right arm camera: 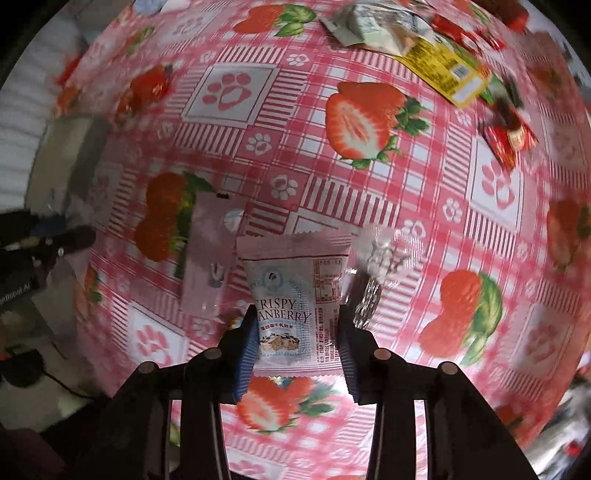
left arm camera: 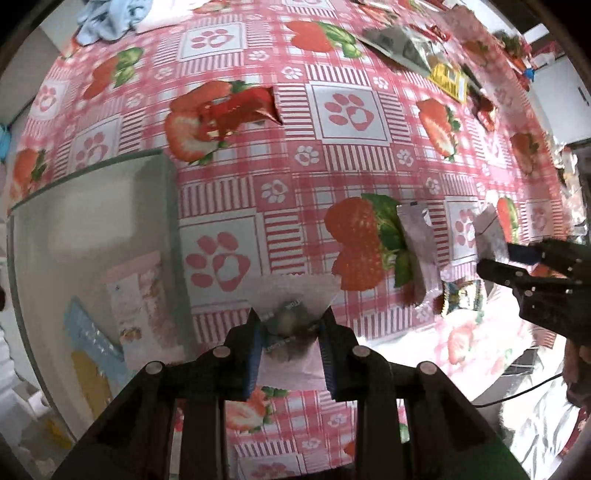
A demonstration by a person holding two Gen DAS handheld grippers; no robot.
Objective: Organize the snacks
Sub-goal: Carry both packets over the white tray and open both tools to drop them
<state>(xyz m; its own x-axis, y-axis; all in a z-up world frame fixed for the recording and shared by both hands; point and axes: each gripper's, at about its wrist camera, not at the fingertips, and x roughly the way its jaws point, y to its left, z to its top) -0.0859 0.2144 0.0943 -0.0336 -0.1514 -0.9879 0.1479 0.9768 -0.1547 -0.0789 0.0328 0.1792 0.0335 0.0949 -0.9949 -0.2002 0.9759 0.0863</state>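
My left gripper (left arm camera: 291,326) is shut on a clear snack packet (left arm camera: 293,299) with pale pieces inside, held above the strawberry tablecloth beside the grey bin (left arm camera: 92,221). The bin holds a pink packet (left arm camera: 136,295), a blue one and a yellow one. My right gripper (right arm camera: 297,325) is shut on a pale blue "Crispy Cranberry" packet (right arm camera: 295,291), held over the table. The right gripper also shows at the right of the left wrist view (left arm camera: 517,266). A pink packet (right arm camera: 207,258) and a silver-wrapped snack (right arm camera: 373,280) lie beside it.
Loose snacks lie about the table: a red wrapper (left arm camera: 240,107), a silver bag (left arm camera: 399,48), a yellow packet (left arm camera: 448,79) and red candy (right arm camera: 508,138). Blue cloth (left arm camera: 107,18) sits at the far left. The table edge and a cable (left arm camera: 517,395) are lower right.
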